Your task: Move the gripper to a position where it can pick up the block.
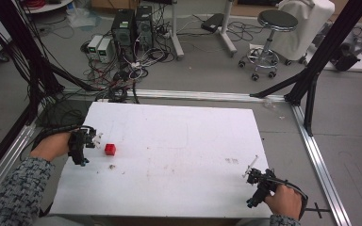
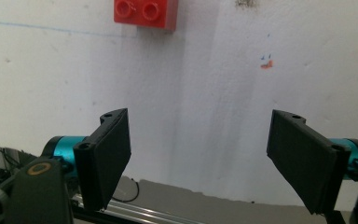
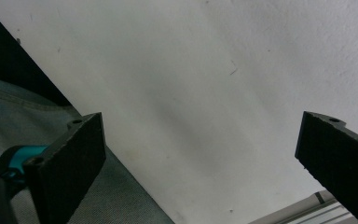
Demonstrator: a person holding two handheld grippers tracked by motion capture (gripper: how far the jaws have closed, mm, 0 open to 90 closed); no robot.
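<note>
Landmark: red brick (image 1: 110,149), a two-stud toy block, resting on the white table (image 1: 179,141) toward its left side.

Item 1, right gripper (image 1: 256,177). Held in the person's right hand (image 1: 285,200) at the table's near right corner, well apart from the red brick, with most of the table's width between them. Jaws stand wide apart with nothing between them; the right gripper view looks past them at bare white surface and a strip of grey cloth at the table edge. It points away from the brick as far as the small overhead picture lets one judge.

Item 2, left gripper (image 1: 86,143). Held in the person's left hand (image 1: 52,146) at the left edge of the table, just beside the red brick and not touching it. Jaws are spread wide and empty. In the left gripper view the brick (image 2: 145,14) lies straight ahead of the jaws, a little toward the left one, beyond the fingertips.

Item 3, red brick, orientation. Its two studs run side by side across the left gripper's line of sight, so the long axis lies crosswise to the approach, along the line on which the jaws close.

Judgement: the left gripper is much the nearer; a short forward advance would likely bring the brick between its jaws, which would then close on its short ends.
</note>
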